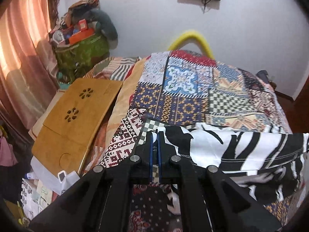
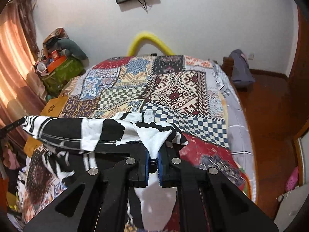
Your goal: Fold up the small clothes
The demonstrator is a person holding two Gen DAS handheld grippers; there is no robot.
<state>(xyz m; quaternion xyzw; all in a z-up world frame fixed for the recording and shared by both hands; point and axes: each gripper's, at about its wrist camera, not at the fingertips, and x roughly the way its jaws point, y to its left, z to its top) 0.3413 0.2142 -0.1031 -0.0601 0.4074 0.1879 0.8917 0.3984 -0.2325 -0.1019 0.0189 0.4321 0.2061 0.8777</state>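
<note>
A black-and-white patterned garment [image 1: 231, 148] is held up above the bed between both grippers. My left gripper [image 1: 154, 135] is shut on its left corner, and the cloth stretches away to the right. In the right wrist view the same garment [image 2: 87, 131] stretches to the left. My right gripper [image 2: 154, 150] is shut on its right corner, with white cloth bunched between the blue pads and hanging below. The lower part of the garment droops toward the patchwork bedspread [image 2: 173, 89].
The bed [image 1: 183, 89] has a patchwork cover. A wooden lap desk [image 1: 77, 116] lies at its left side. A cluttered green bag [image 1: 81, 50] and a curtain [image 1: 19, 58] stand at the left. A yellow foam tube [image 2: 150, 42] is behind the bed. Wooden floor [image 2: 270, 116] is on the right.
</note>
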